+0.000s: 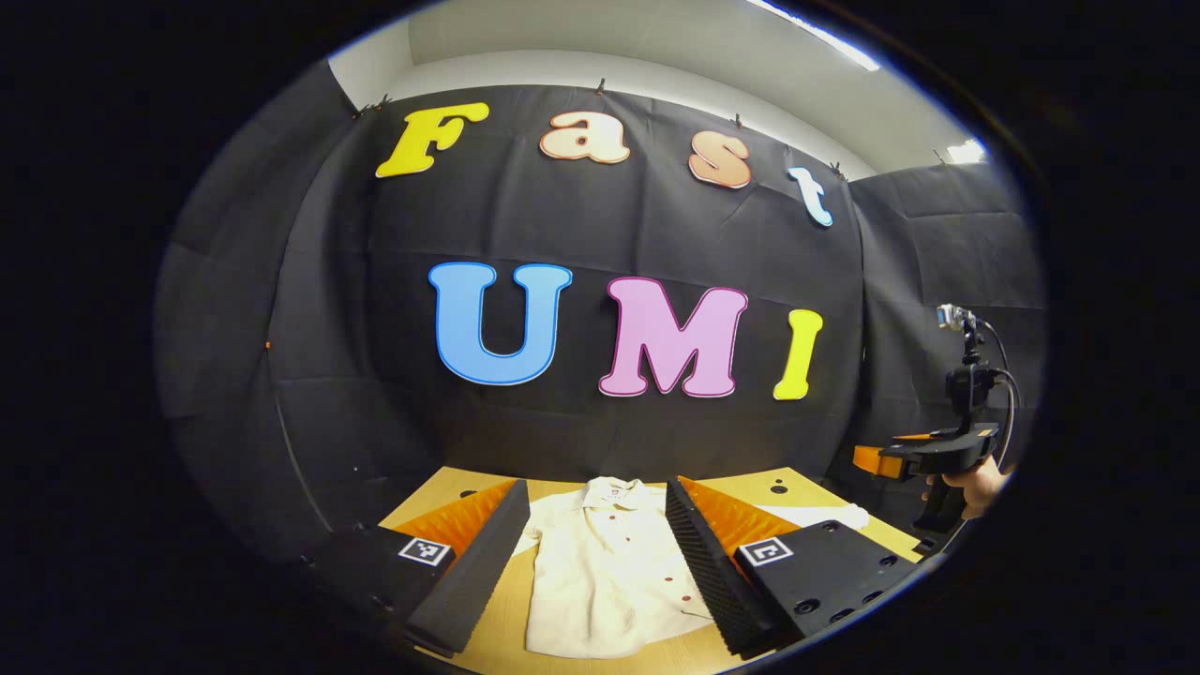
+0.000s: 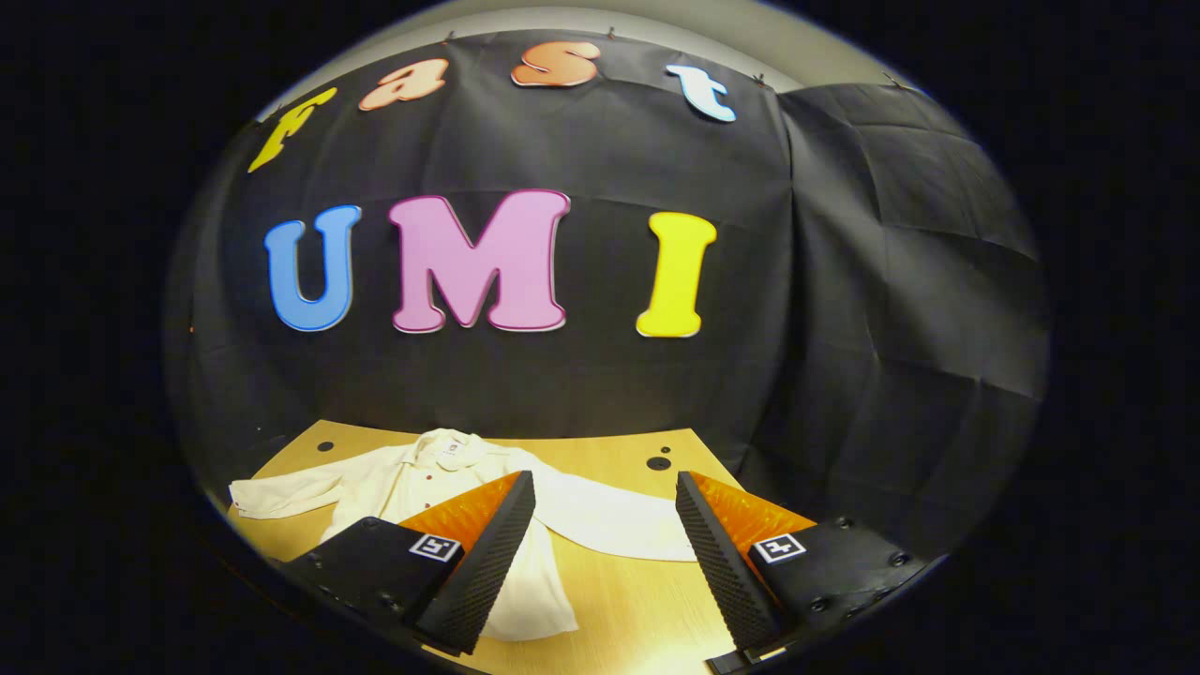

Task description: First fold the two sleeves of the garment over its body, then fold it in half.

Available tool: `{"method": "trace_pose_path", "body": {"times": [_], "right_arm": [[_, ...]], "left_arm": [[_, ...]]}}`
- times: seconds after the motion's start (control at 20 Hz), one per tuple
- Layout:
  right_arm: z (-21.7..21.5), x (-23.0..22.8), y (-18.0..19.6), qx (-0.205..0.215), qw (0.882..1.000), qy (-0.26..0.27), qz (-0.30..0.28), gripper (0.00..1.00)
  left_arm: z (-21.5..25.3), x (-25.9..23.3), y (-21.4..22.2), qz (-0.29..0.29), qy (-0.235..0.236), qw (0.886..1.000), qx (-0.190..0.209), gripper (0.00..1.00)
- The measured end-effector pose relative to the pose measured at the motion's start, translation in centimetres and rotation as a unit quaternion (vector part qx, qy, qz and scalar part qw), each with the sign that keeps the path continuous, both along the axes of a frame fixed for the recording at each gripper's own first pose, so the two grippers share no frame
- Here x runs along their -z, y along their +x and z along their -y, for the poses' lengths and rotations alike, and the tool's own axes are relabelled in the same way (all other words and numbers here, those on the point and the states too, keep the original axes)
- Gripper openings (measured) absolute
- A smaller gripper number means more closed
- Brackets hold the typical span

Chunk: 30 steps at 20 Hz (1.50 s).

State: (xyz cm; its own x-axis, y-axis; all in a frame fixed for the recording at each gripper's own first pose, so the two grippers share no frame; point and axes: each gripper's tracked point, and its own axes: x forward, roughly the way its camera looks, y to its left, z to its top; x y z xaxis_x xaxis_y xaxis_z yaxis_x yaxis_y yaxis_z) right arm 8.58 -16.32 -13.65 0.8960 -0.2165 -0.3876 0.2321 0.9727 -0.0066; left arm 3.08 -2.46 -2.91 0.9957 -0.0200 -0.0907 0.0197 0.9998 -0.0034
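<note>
Dim booth, ceiling strip light glare, strong fisheye edge warping.

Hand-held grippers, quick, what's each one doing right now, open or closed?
Left hand-held gripper: open, holding nothing, above the shirt.
Right hand-held gripper: open, holding nothing, over the shirt's sleeve.

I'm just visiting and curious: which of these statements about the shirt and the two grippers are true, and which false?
1. The shirt lies flat on the wooden table. True.
2. Both sleeves are already folded over its body. False: the sleeves are spread outward.
3. The right gripper is open. True.
4. The left gripper clamps the collar. False: it is open, holding nothing.
5. The shirt is black. False: it is cream.
</note>
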Motion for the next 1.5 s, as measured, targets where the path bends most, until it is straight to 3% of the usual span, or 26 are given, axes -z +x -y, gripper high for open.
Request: {"method": "trace_pose_path", "body": {"times": [0.45, 0.75, 1.0, 1.25, 1.35, 1.5], "right_arm": [[12.3, 12.5, 3.5, 0.081, 0.989, -0.016, -0.119, 0.97], [20.3, 21.8, 2.9, 0.131, 0.967, -0.025, -0.219, 0.98], [25.2, 25.8, 2.6, 0.196, 0.947, 0.040, -0.251, 0.98], [27.0, 30.0, 2.3, 0.212, 0.931, 0.072, -0.288, 0.98], [26.8, 31.0, 2.4, 0.207, 0.929, 0.085, -0.295, 0.98], [26.4, 31.7, 2.5, 0.189, 0.930, 0.093, -0.302, 0.89]], "left_arm": [[2.4, 3.4, 3.9, -0.044, 0.003, 0.999, 0.000, 0.96], [3.1, 6.0, 6.1, -0.078, -0.005, 0.997, -0.013, 0.96], [4.1, 7.8, 7.3, -0.102, -0.001, 0.995, -0.016, 0.96], [5.5, 8.7, 8.0, -0.116, -0.001, 0.993, -0.011, 0.96], [5.9, 9.2, 8.0, -0.122, -0.002, 0.993, -0.010, 0.96], [6.4, 9.5, 7.8, -0.128, 0.002, 0.992, -0.010, 0.96]]}}
